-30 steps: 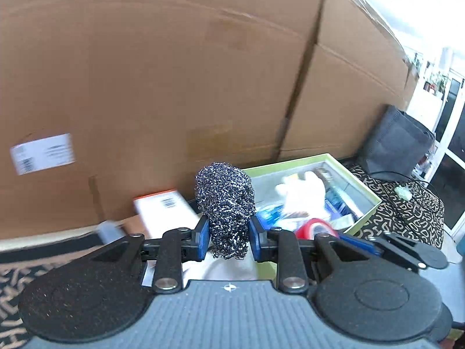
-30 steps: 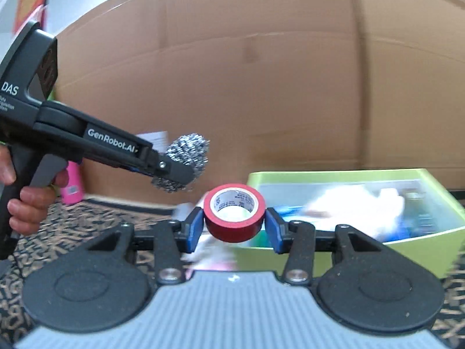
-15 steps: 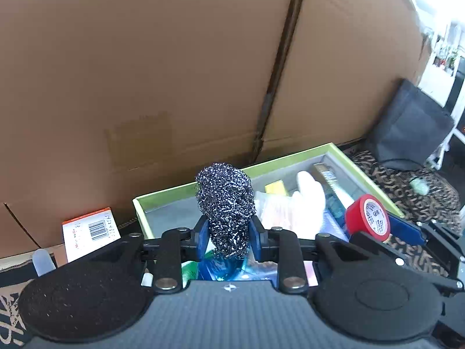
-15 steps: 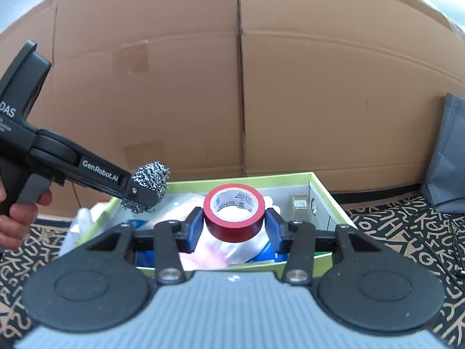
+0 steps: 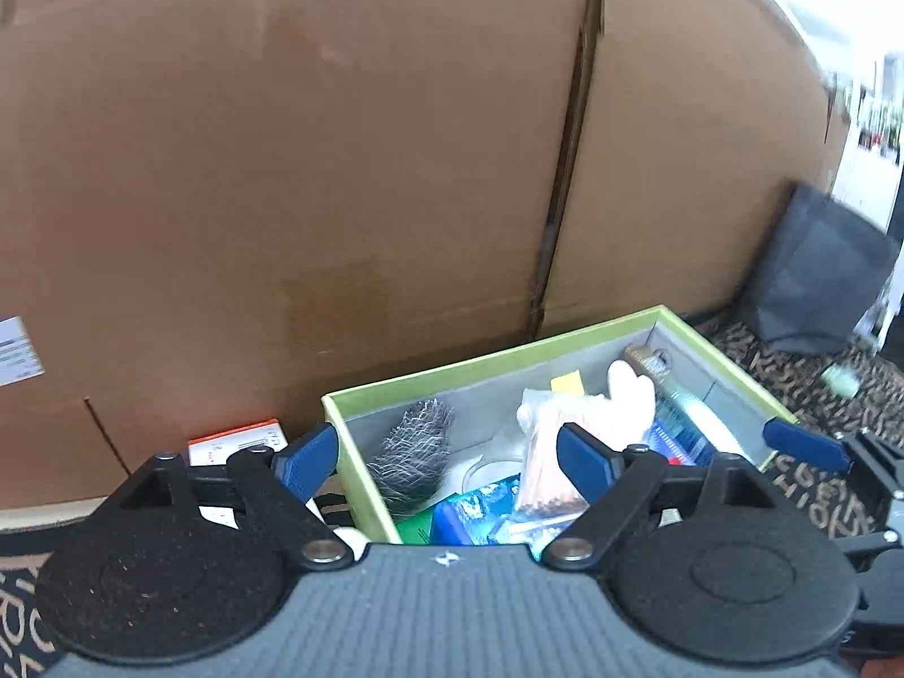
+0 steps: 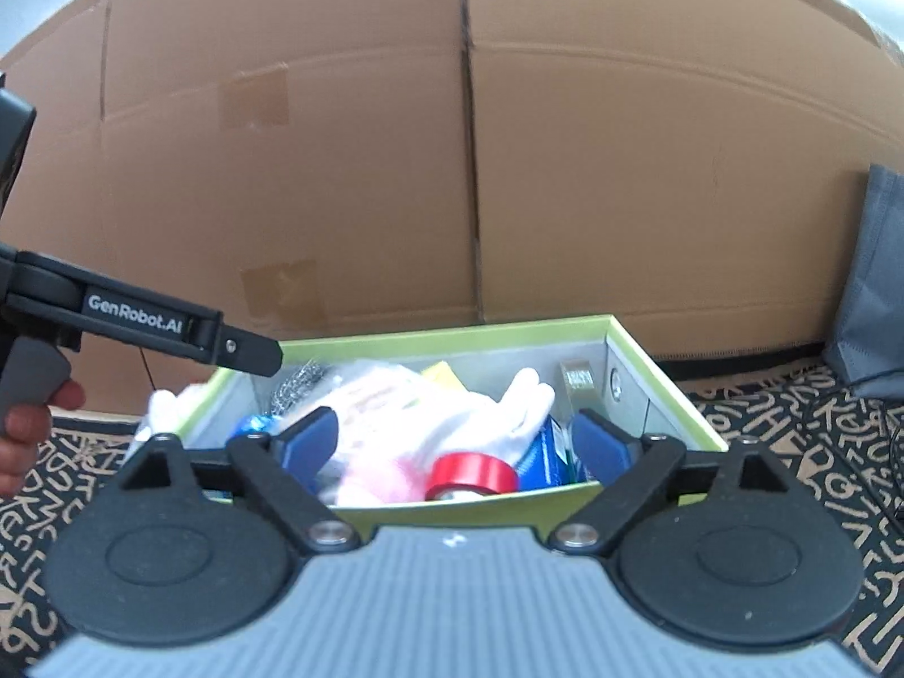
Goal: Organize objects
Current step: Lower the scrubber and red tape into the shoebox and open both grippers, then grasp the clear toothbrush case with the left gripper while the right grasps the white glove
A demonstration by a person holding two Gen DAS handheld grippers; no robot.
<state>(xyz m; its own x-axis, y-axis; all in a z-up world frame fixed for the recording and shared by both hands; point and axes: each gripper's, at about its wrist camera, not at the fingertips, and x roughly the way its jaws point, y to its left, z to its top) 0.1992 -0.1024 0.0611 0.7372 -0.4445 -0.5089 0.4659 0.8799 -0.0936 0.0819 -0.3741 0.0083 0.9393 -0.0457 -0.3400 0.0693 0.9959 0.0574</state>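
- Both grippers have just let go over the lime-green, grey-lined storage box (image 5: 717, 361): the left gripper (image 5: 446, 455) has just been opening, its blue pads now spread wide with nothing between them.
- Half a second ago it pinched the steel-wool scouring ball (image 5: 415, 455); now that ball sits in the box's near-left corner, by the wall.
- Same story at the right gripper (image 6: 452, 440): its jaws have just been opening, now gaping and empty, and the red roll of tape (image 6: 472, 474) lies on its side in the box, just behind the front wall.
- Two more objects boxed, then; I'd judge both hands free to fetch the next.
- Only the left view shows the orange-and-white carton (image 5: 237, 443) left outside the box.
- Only the right view shows the tape, the white glove (image 6: 508, 412) and a person's hand (image 6: 28, 429) on the left handle.
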